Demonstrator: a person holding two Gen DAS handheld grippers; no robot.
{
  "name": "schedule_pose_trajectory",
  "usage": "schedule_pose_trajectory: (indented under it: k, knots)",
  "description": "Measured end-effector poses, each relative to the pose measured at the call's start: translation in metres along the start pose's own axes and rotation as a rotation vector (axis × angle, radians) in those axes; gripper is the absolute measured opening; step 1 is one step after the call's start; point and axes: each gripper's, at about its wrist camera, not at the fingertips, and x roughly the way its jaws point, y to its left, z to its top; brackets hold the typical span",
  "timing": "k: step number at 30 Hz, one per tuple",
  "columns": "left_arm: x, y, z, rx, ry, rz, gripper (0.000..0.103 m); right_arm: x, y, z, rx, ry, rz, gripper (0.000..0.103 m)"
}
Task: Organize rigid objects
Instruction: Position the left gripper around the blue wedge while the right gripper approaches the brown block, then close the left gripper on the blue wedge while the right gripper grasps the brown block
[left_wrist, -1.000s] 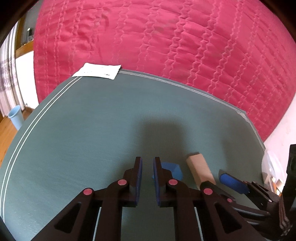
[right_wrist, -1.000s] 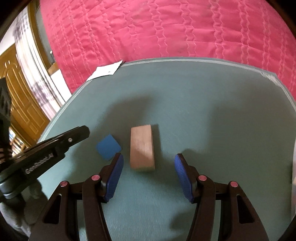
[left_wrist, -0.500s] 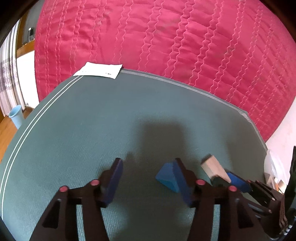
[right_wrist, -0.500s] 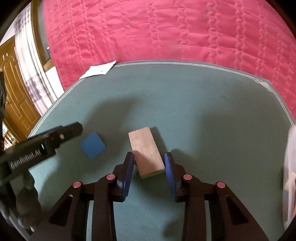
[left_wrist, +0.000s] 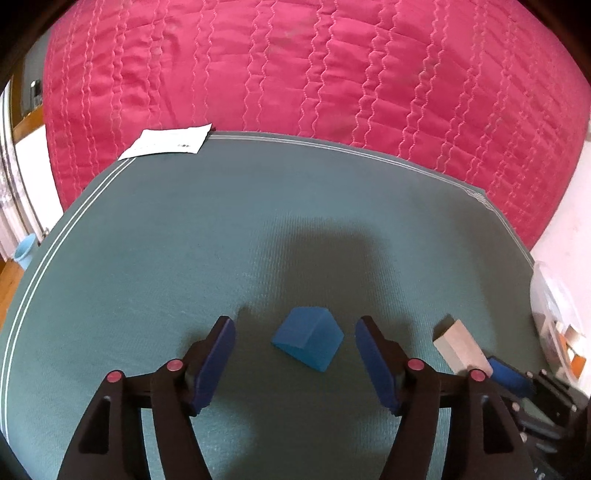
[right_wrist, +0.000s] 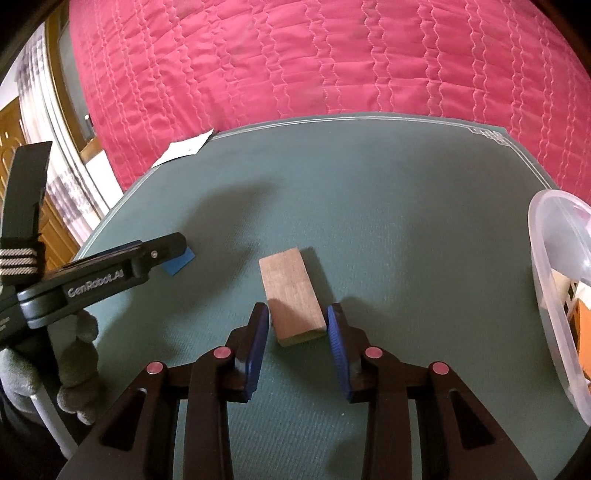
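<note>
Right wrist view: right gripper (right_wrist: 297, 326) clamping near end of wooden block (right_wrist: 291, 297) lying on green mat (right_wrist: 388, 206), likely for lifting toward clear bin (right_wrist: 546, 295). Left gripper (left_wrist: 295, 341) jaws opening, straddling blue wedge (left_wrist: 308, 338), pads not touching it.

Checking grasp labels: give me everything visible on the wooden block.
The wooden block is a plain, flat rectangular piece, light brown with faint grain, unpainted, with square edges. It lies flat on the green mat, long axis pointing away from the right wrist camera and slightly angled. Its near end sits between the jaws of the right gripper, which are closed on its two long sides. Nothing else touches it; the blue block lies apart on its left.
</note>
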Motion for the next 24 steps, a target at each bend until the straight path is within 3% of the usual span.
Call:
schedule_pose_trajectory:
  k: [8,14,24]
  knots:
    - [0.011,-0.004,0.003,-0.048,0.030,0.099,0.073,0.000,-0.005,0.001,0.024,-0.004,0.027,0.034]
    - [0.005,0.001,-0.004,-0.067,0.048,0.153,0.079,-0.001,-0.007,0.001,0.036,-0.006,0.038,0.034]
    - [-0.009,0.007,-0.016,-0.076,0.051,0.170,0.080,-0.002,-0.008,0.001,0.047,-0.009,0.049,0.034]
